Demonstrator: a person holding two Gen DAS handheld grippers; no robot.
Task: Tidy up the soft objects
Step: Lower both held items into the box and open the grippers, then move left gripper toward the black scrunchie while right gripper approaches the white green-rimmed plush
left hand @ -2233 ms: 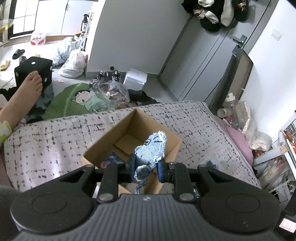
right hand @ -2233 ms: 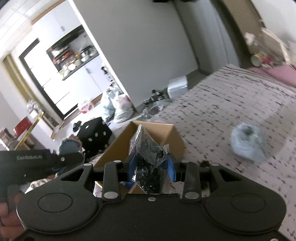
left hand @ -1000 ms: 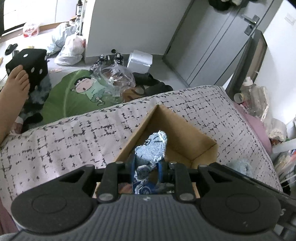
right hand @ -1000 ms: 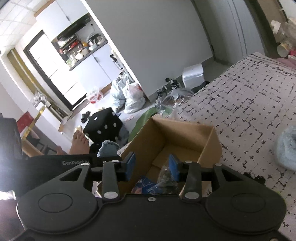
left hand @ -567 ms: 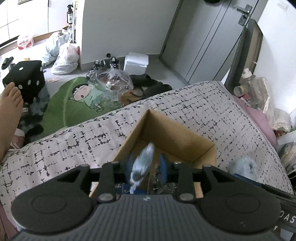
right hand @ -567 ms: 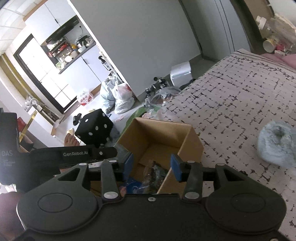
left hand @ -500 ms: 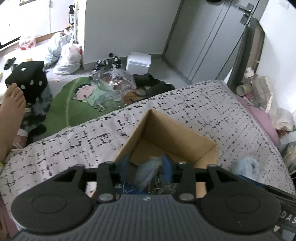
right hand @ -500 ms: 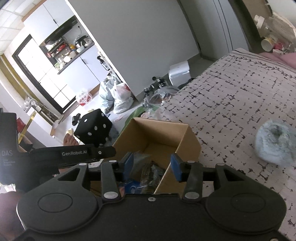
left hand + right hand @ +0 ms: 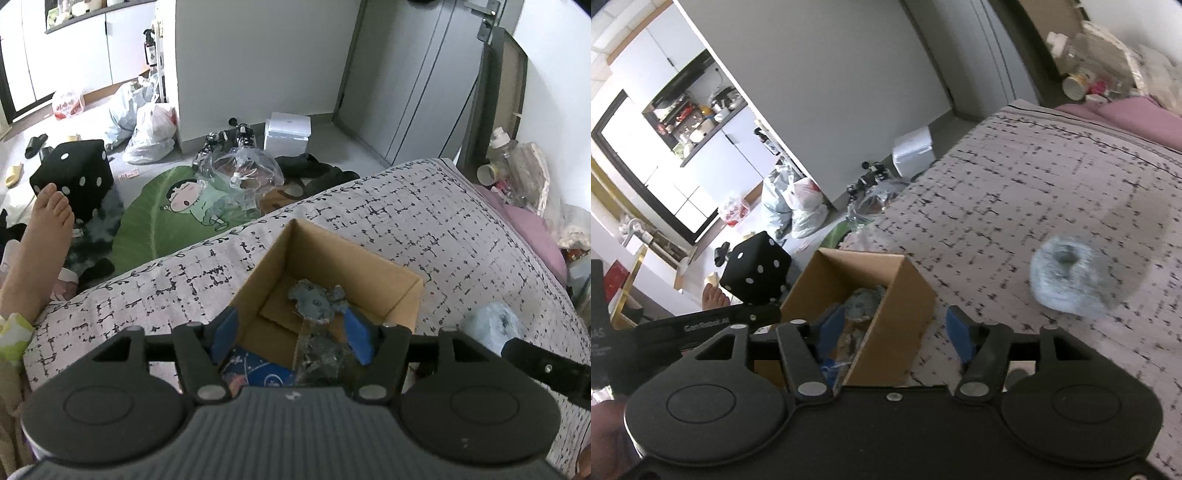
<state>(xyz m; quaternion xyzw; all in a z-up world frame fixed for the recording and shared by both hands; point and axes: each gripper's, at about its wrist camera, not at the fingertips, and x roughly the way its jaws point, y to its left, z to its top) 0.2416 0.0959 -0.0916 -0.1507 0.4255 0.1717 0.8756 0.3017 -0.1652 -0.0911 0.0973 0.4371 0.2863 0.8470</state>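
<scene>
An open cardboard box (image 9: 402, 299) (image 9: 886, 325) stands on the patterned bed cover. Inside it lie a blue denim piece (image 9: 316, 301) (image 9: 864, 301), a crinkly dark plastic packet (image 9: 321, 350) and a blue printed item (image 9: 258, 371). My left gripper (image 9: 291, 334) hangs above the box, jaws opening, with nothing pressed between its blue pads. My right gripper (image 9: 895, 332) is over the box's right wall, jaws opening and empty. A fluffy pale blue-grey ring (image 9: 1067, 277) (image 9: 491, 325) lies on the cover to the right of the box.
The bed cover (image 9: 406, 206) ends at its far edge above a cluttered floor with a green cartoon mat (image 9: 177, 206), a black dice cushion (image 9: 74, 173), plastic bags and a white box. A person's bare foot (image 9: 40, 240) rests at the left. Pink bedding and bottles sit at the right.
Both grippers opened wide. The denim piece dropped from the left jaws into the box, and the dark packet lies in the box. Both hands drew back, the right one swinging right.
</scene>
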